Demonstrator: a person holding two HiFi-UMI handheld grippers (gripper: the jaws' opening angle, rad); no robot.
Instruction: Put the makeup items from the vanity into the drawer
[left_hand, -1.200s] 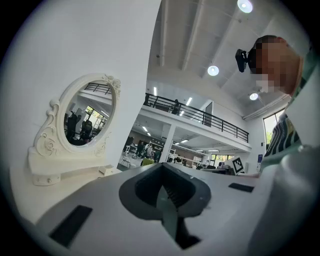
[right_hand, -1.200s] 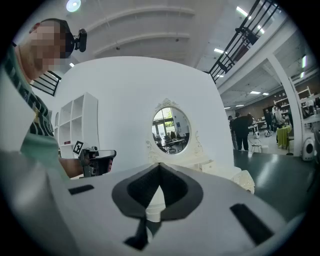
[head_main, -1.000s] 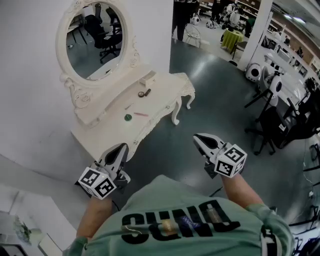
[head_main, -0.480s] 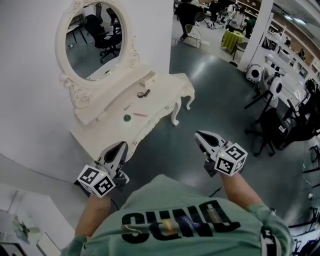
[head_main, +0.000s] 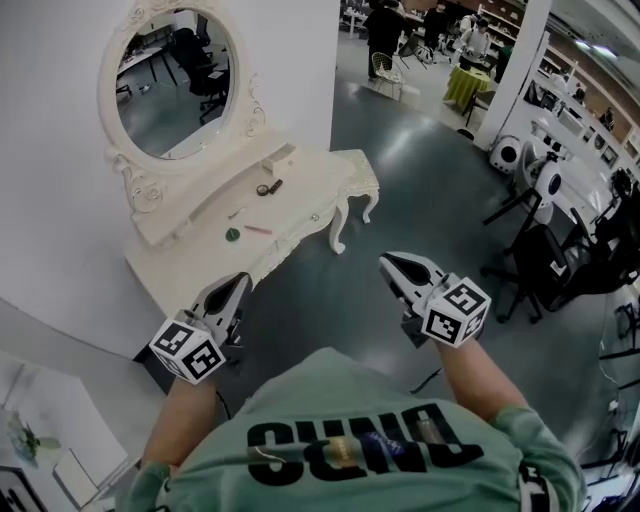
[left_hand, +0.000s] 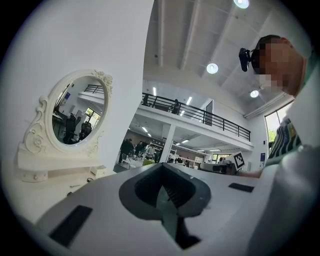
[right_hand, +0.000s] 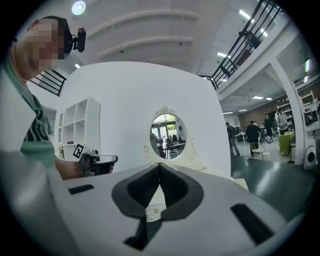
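The white vanity (head_main: 300, 215) with an oval mirror (head_main: 170, 70) stands against the wall, some way ahead of both grippers. On its top lie a small green round item (head_main: 232, 235), a pink pencil (head_main: 258, 230), a dark round compact (head_main: 263, 190) and a white box (head_main: 283, 151). My left gripper (head_main: 238, 281) is shut and empty, short of the vanity's near end. Off to the right, my right gripper (head_main: 392, 264) is also shut and empty over the floor. The left gripper view has the mirror (left_hand: 72, 112) at its left. From the right gripper view, the mirror (right_hand: 167, 135) sits straight ahead.
Dark glossy floor (head_main: 420, 200) spreads right of the vanity. Black office chairs and stands (head_main: 560, 240) crowd the right side. People stand at the far back (head_main: 385, 25). A white wall (head_main: 50, 200) runs behind the vanity, and a white shelf unit (right_hand: 75, 130) stands at its left.
The vanity has slid left and up in the head view as the camera shifted. Both grippers sit slightly lower and to the left, still shut.
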